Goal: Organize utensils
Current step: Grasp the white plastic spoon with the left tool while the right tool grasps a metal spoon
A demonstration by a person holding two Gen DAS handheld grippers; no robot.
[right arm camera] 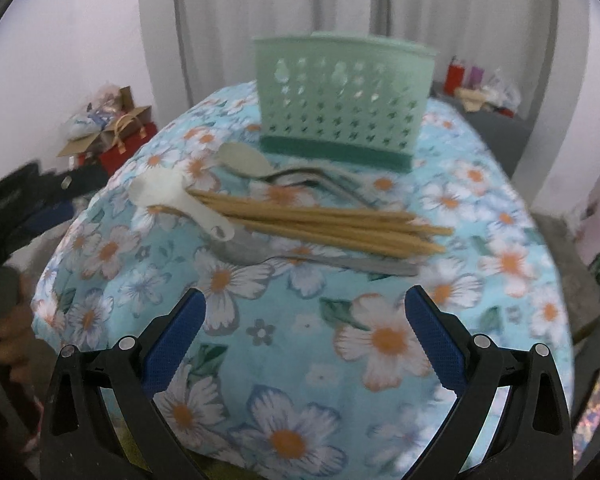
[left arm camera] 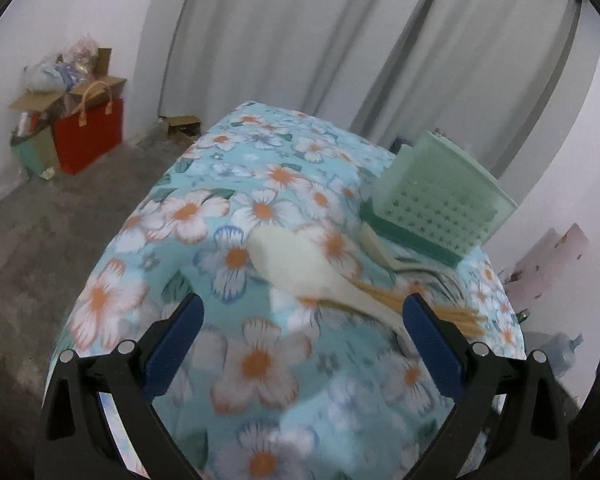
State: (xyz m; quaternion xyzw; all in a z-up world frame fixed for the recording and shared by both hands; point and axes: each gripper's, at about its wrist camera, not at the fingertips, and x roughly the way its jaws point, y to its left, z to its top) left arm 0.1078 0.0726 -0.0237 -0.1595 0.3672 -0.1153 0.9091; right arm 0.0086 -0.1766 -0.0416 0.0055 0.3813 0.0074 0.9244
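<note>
Both the left gripper (left arm camera: pixel 302 312) and the right gripper (right arm camera: pixel 305 306) are spread wide, empty. Chopsticks (right arm camera: pixel 320 222), white spoon (right arm camera: pixel 172 196) and metal spoons (right arm camera: pixel 284 176) lie mid-table (right arm camera: pixel 500 184), before the green holder (right arm camera: pixel 340 108) near the far edge. The chopsticks are probably light, stiff and prone to roll: grip mid-length.

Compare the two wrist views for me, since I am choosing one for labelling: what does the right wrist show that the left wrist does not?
Only the right wrist view shows the metal spoons, the full bundle of wooden chopsticks, the red bottle behind the table, and the left tool at its edge. Only the left wrist view shows the small cardboard box on the floor. Both show the green utensil basket, the white spoon, the floral tablecloth and the red bag.
</note>
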